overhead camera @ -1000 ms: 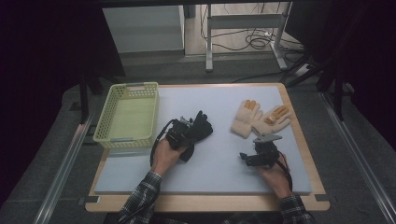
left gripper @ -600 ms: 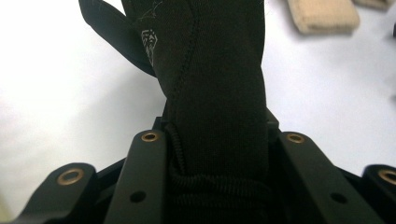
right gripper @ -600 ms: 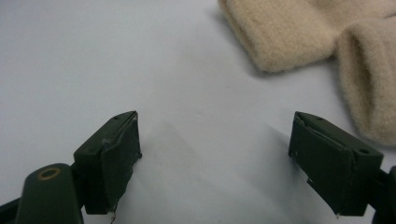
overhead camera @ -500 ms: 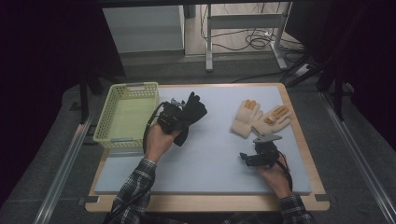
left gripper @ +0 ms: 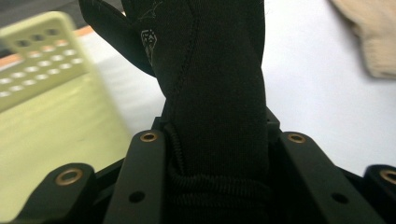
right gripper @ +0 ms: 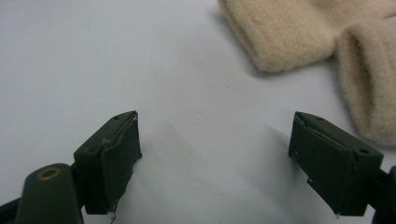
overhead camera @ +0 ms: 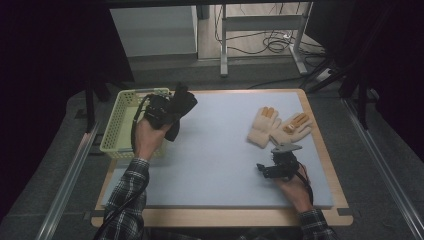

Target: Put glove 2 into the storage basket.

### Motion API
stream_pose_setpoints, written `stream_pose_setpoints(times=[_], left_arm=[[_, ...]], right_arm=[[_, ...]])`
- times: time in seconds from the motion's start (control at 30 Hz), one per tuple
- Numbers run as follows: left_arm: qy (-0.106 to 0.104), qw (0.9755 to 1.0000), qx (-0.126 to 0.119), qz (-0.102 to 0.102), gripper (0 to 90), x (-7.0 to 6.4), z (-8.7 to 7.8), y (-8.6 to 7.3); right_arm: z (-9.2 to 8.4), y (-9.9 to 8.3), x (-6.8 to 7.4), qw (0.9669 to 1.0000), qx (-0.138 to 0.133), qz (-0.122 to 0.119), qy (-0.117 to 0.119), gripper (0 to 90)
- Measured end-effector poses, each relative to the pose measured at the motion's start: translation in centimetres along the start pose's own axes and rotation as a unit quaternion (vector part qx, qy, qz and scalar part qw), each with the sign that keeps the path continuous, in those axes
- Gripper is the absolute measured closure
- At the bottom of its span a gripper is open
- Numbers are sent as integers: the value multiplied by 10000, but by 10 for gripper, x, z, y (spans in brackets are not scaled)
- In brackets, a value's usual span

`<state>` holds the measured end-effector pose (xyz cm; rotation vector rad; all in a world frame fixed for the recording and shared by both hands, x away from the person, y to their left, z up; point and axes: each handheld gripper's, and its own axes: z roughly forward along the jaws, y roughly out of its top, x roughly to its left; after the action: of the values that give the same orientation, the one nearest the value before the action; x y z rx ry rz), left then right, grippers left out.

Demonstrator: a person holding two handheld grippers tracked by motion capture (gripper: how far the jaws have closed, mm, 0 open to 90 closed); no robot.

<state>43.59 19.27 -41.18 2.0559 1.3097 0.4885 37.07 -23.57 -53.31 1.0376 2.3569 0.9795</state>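
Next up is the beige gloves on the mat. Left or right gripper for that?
Right, probably. The right gripper rests open on the mat just below the beige gloves, with nothing between its jaws. The left gripper is shut on a black glove, raised beside the yellow basket.

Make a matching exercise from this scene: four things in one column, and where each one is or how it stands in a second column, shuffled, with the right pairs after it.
Things
1. black fabric glove
2. pale yellow-green plastic basket
3. pair of beige knitted gloves
4. right gripper

States or places
A. jaws apart over bare mat
B. lying flat at the mat's far right
C. clamped between the left gripper's jaws, lifted
D. standing at the table's left edge

Pairs: 1-C, 2-D, 3-B, 4-A
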Motion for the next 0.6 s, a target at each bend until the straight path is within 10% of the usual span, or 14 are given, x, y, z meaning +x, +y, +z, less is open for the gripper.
stream_pose_setpoints(times=[0.6], left_arm=[[852, 9935, -34, -760, 654, 96, -20, -37]], right_arm=[[0, 0, 0, 10000, -1, -1, -1, 162]])
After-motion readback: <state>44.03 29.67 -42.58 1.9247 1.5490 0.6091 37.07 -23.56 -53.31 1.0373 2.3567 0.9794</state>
